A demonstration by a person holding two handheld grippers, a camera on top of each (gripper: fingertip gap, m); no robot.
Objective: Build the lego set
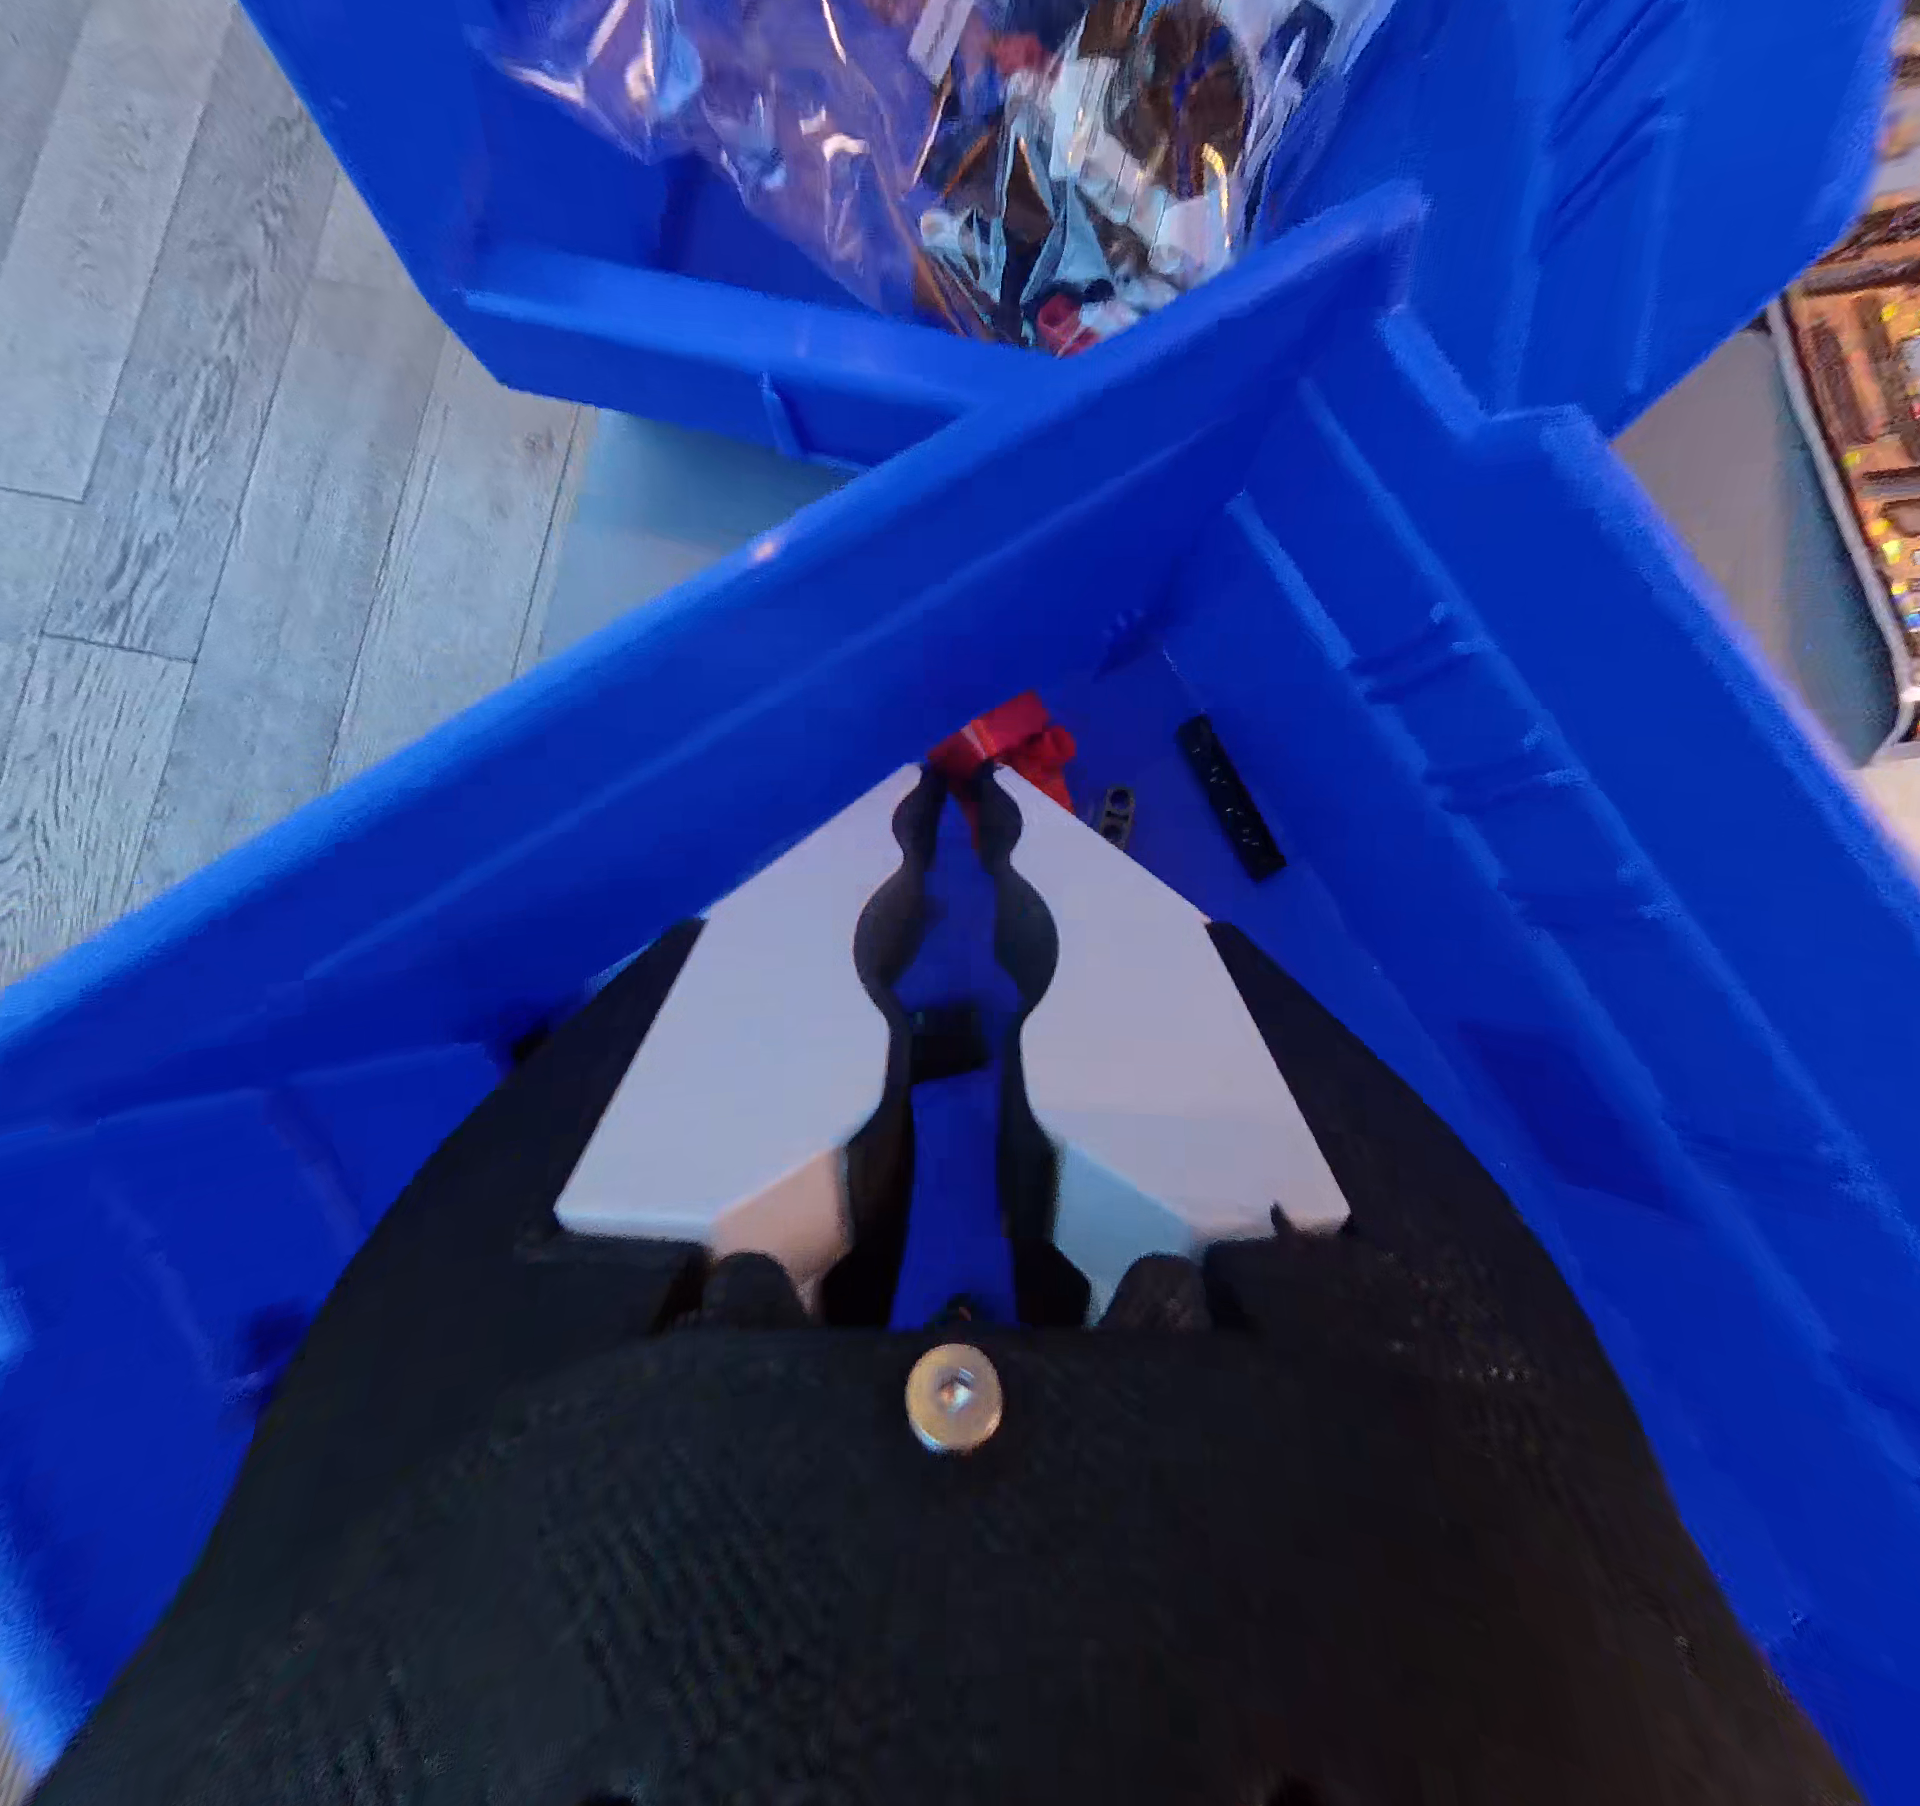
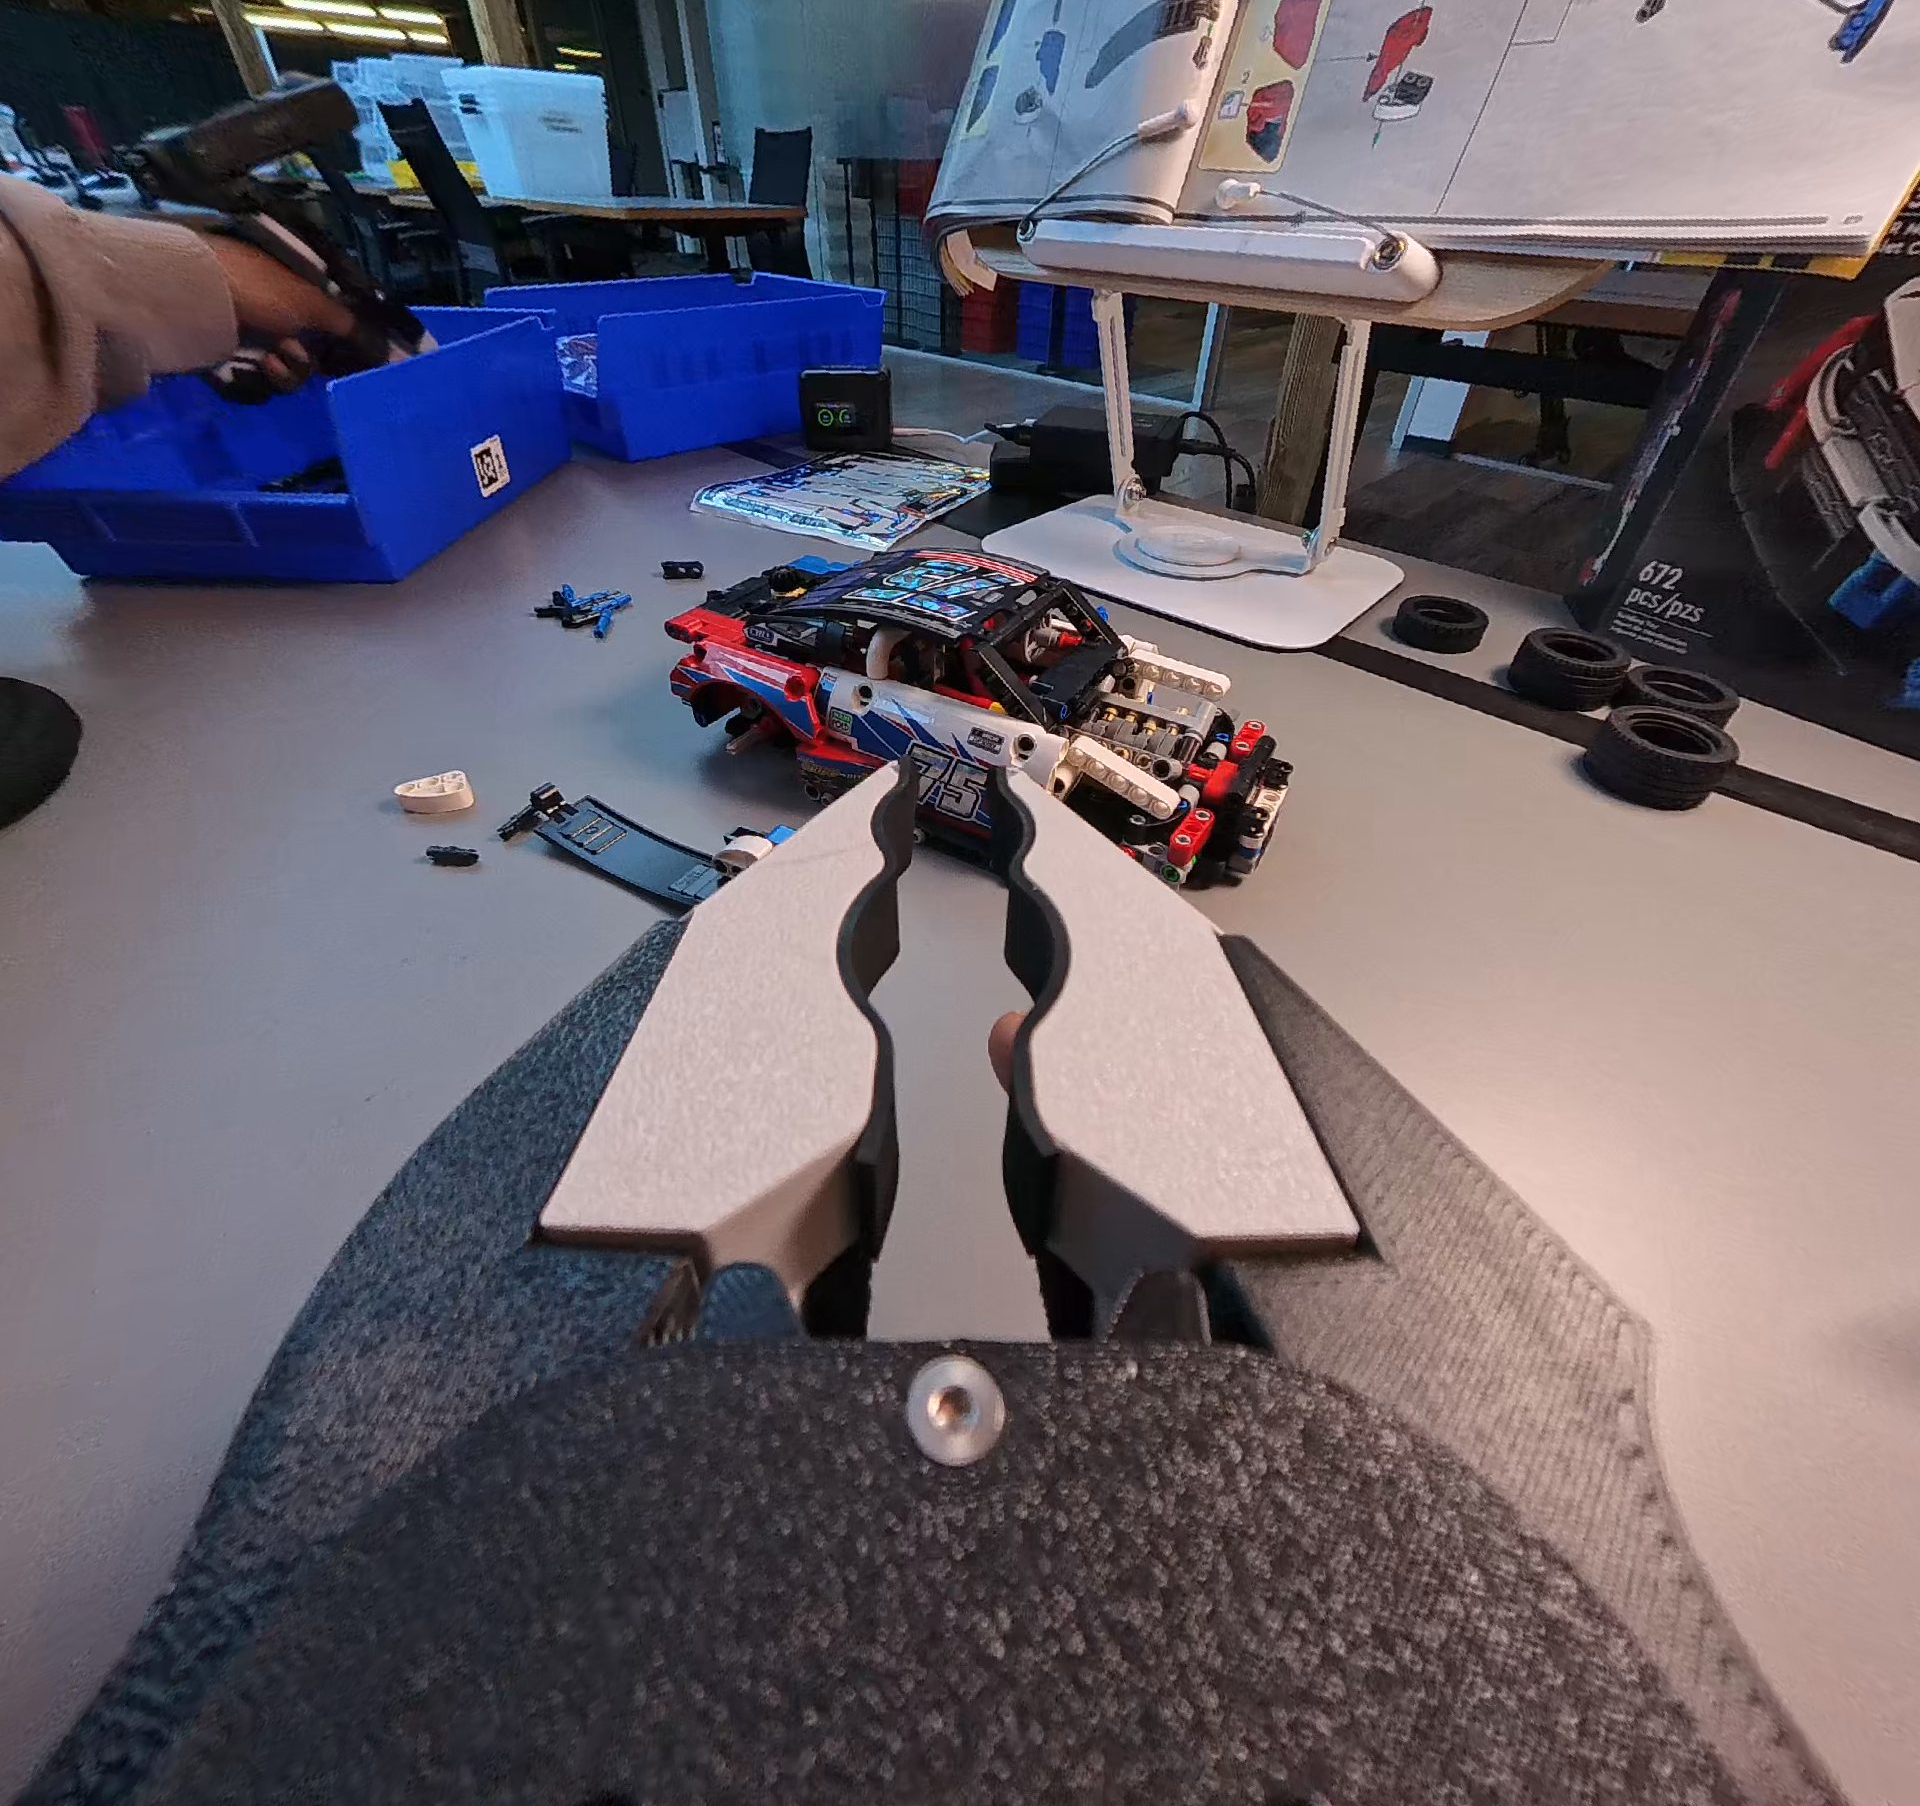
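My left gripper (image 1: pixel 966 806) reaches down into a blue bin (image 1: pixel 727 717), and its tips are shut on a red lego piece (image 1: pixel 1003 743) near the bin floor. A black beam (image 1: pixel 1231 811) and a small grey connector (image 1: pixel 1117 809) lie beside it. In the right wrist view the same gripper (image 2: pixel 312 302) shows inside the bin (image 2: pixel 416 468), held by a hand. My right gripper (image 2: pixel 954 785) is open and empty. It hovers above the table and points at the partly built red, white and blue race car (image 2: pixel 966 696). A curved black panel (image 2: pixel 634 847) lies left of its fingers.
A second blue bin holds plastic bags of parts (image 1: pixel 935 94). An instruction booklet (image 2: pixel 1455 42) sits on a white stand. Several black tyres (image 2: pixel 1621 707) and the set's box (image 2: pixel 1766 509) stand at the right. Loose pins (image 2: pixel 587 605), a white piece (image 2: pixel 434 792) and a sticker sheet (image 2: pixel 842 499) lie on the table. Left tips to right tips: about 70 cm. The curved black panel (image 2: pixel 634 847) is about 15 cm from my right fingertips.
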